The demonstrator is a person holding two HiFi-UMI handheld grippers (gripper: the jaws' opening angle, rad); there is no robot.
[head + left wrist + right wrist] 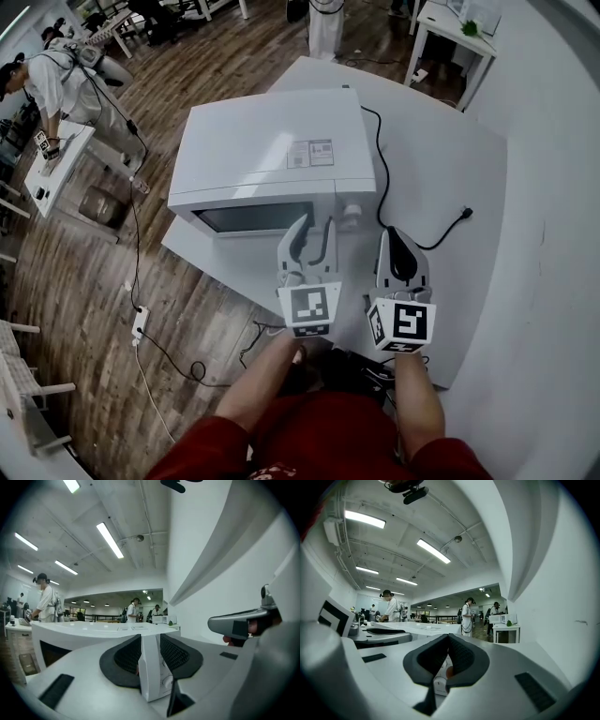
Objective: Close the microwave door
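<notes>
A white microwave (272, 150) stands on a white table (441, 169), and its door with the dark window (253, 217) lies flush against the front. My left gripper (313, 230) hovers just before the control panel (352, 214) with its jaws apart and nothing between them. In the left gripper view the microwave's (93, 632) right front corner with its knobs shows through the gap of the gripper (151, 641). My right gripper (392, 234) hangs to the right of the microwave, over bare table. Its pads meet at the tips in the right gripper view (449, 639).
A black power cord (384, 178) runs from behind the microwave to a plug (466, 214) lying on the table. A white wall rises at the right. A power strip (140, 323) lies on the wooden floor at the left. A person (66, 84) works at a far table.
</notes>
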